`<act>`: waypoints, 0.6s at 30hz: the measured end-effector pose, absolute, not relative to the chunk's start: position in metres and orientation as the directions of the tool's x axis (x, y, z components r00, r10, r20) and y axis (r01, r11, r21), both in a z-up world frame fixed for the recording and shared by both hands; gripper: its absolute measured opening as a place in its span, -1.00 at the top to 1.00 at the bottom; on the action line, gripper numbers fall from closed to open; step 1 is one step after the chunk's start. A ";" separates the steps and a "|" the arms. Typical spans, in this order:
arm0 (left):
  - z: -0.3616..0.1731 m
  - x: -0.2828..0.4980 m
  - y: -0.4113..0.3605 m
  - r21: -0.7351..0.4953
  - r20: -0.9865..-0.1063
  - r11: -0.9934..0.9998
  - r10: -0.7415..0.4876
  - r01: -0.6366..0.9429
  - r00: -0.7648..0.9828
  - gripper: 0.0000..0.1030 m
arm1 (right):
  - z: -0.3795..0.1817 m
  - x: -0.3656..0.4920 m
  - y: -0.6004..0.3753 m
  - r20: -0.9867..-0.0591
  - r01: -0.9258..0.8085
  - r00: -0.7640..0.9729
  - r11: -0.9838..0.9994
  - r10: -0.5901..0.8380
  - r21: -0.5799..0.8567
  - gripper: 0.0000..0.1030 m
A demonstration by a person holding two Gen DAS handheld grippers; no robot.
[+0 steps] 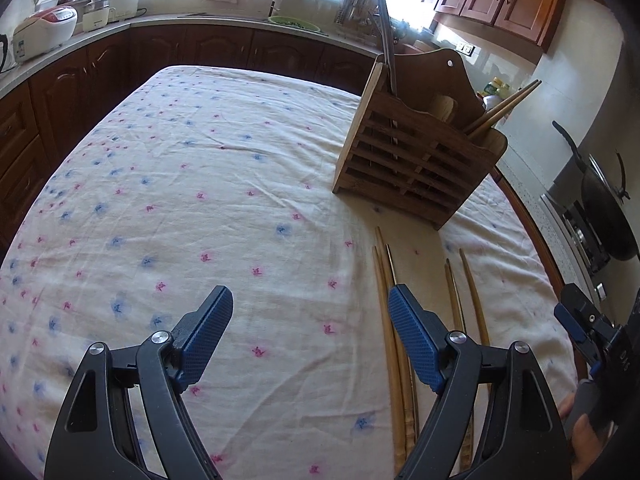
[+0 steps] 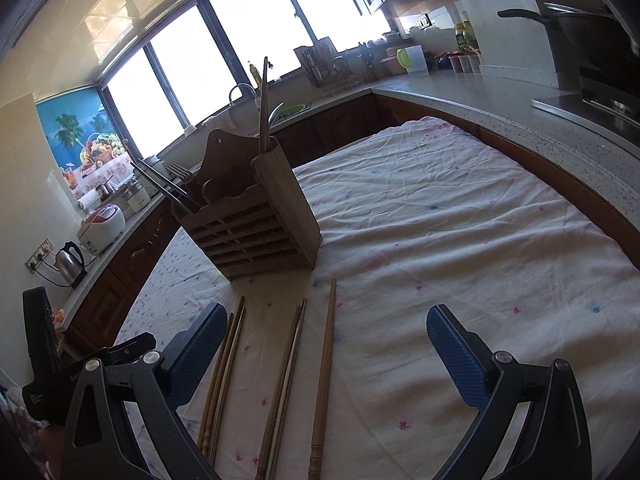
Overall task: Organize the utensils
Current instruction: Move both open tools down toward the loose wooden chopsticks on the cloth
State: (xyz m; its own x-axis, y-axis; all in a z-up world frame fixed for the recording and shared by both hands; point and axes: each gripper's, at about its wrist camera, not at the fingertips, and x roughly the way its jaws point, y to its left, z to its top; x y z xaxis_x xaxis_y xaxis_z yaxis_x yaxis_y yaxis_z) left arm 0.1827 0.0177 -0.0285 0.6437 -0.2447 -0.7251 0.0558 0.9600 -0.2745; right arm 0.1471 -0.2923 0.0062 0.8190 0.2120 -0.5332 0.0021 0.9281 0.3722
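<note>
While the chopsticks (image 2: pixel 288 380) are lying on the cloth (image 2: pixel 440 220) in front of the rack (image 2: pixel 256 216), both grippers — left (image 1: pixel 310 342), right (image 2: pixel 326 354) — are hanging open and empty. The sticks look light, stiff and smooth, so pinching near the middle seems best.

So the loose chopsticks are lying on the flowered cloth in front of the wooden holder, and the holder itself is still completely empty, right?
Not quite. The chopsticks do lie on the flowered cloth in front of the wooden holder, but the holder is not empty: the right wrist view shows utensils already standing in it, including dark chopsticks at one end and a tall handle at the other.
</note>
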 end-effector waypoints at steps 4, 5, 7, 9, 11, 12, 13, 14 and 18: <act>-0.032 0.186 0.009 -0.239 -0.745 0.969 -0.227 0.066 0.627 -0.59 | 0.003 0.148 -0.291 -0.544 -0.002 0.811 0.931 0.216 0.366 -0.96; -0.033 0.188 0.007 -0.229 -0.751 0.971 -0.221 0.069 0.622 -0.59 | 0.002 0.149 -0.291 -0.546 -0.005 0.809 0.931 0.218 0.364 -0.96; -0.035 0.191 0.002 -0.211 -0.763 0.975 -0.211 0.073 0.610 -0.59 | 0.002 0.150 -0.289 -0.555 -0.010 0.803 0.936 0.216 0.351 -0.95; -0.037 0.193 -0.001 -0.204 -0.773 0.976 -0.209 0.077 0.599 -0.59 | 0.000 0.153 -0.287 -0.567 -0.012 0.796 0.942 0.212 0.336 -0.95; -0.039 0.196 -0.003 -0.202 -0.777 0.976 -0.212 0.084 0.593 -0.59 | -0.002 0.155 -0.286 -0.578 -0.013 0.789 0.945 0.210 0.326 -0.88; -0.039 0.197 -0.005 -0.197 -0.779 0.976 -0.211 0.088 0.591 -0.59 | -0.003 0.157 -0.286 -0.585 -0.014 0.783 0.947 0.210 0.321 -0.84; -0.040 0.199 -0.006 -0.191 -0.781 0.977 -0.208 0.091 0.588 -0.59 | -0.004 0.159 -0.285 -0.593 -0.016 0.777 0.948 0.211 0.316 -0.75; -0.040 0.201 -0.008 -0.186 -0.784 0.978 -0.206 0.095 0.586 -0.59 | -0.006 0.161 -0.285 -0.602 -0.016 0.771 0.950 0.211 0.311 -0.66; -0.041 0.211 -0.015 -0.167 -0.790 0.980 -0.198 0.108 0.580 -0.59 | -0.011 0.171 -0.281 -0.635 -0.023 0.743 0.955 0.214 0.295 -0.37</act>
State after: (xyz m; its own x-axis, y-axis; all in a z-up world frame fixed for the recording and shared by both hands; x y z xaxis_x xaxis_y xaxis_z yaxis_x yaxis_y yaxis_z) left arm 0.2106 -0.0146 -0.0413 0.5798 -0.1983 -0.7903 0.1082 0.9801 -0.1666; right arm 0.1708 -0.2815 -0.0113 0.7426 0.2140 -0.6346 -0.0233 0.9553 0.2948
